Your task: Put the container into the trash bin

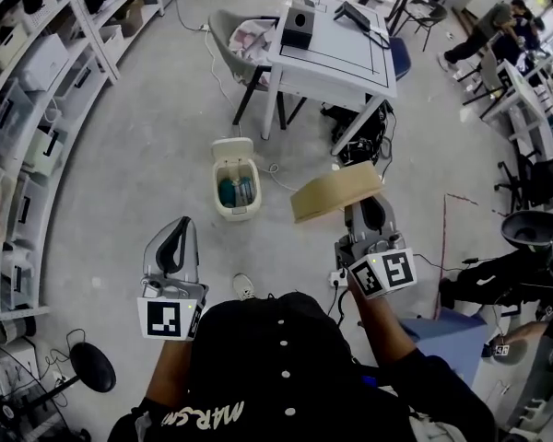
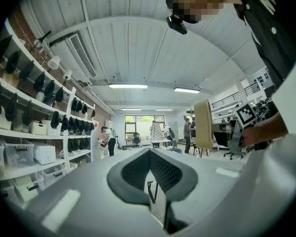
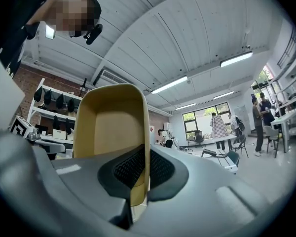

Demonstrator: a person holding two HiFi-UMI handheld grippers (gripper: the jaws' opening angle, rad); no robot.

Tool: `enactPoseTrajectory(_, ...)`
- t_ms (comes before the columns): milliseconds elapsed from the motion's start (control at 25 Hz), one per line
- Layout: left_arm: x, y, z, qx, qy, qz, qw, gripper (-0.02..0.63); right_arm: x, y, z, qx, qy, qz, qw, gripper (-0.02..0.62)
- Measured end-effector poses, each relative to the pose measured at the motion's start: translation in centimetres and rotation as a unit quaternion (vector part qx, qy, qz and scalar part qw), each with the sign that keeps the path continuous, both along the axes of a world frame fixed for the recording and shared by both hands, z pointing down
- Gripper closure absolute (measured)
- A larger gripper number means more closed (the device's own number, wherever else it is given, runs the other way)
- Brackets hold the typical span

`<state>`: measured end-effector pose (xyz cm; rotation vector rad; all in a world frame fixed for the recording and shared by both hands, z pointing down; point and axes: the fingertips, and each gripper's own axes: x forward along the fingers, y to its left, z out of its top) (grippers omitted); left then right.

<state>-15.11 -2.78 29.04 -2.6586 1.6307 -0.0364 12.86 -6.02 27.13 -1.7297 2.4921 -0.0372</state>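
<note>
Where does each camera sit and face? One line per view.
Head view: on the head, looking down at floor, trash bin, both grippers, arms.
Left gripper view: on the left gripper, facing ahead past its shut jaws.
Right gripper view: on the right gripper, facing the container in its jaws.
All show the container.

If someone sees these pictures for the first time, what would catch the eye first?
The tan container, clamped by one wall in the right hand-held gripper, sits at the head view's centre. Just ahead on the grey floor, a small cream trash bin stands open.
</note>
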Motion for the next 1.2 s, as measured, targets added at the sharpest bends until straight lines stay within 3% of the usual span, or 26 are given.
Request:
enactPoseTrajectory(360, 0.6, -1.4, 1.1, -0.023, 0.0, 0.01, 0.9997, 0.604, 0.7, -0.2, 1.3, -0.013, 0.004, 0.015, 1.0, 0.572)
enactPoseTrajectory(600, 1.2, -2.7, 0.2, -0.012, 0.005, 0.013, 0.9998, 0.604, 1.0, -2.4, 0.9, -0.01, 0.006, 0.01, 1.0, 0.572)
enactPoseTrajectory(1200, 2.5, -10.3, 0.6, -0.02, -0.001, -0.032, 0.9993, 0.604, 2.6, -11.3, 0.7, -0.002, -0.003, -0.018, 1.0, 0.572)
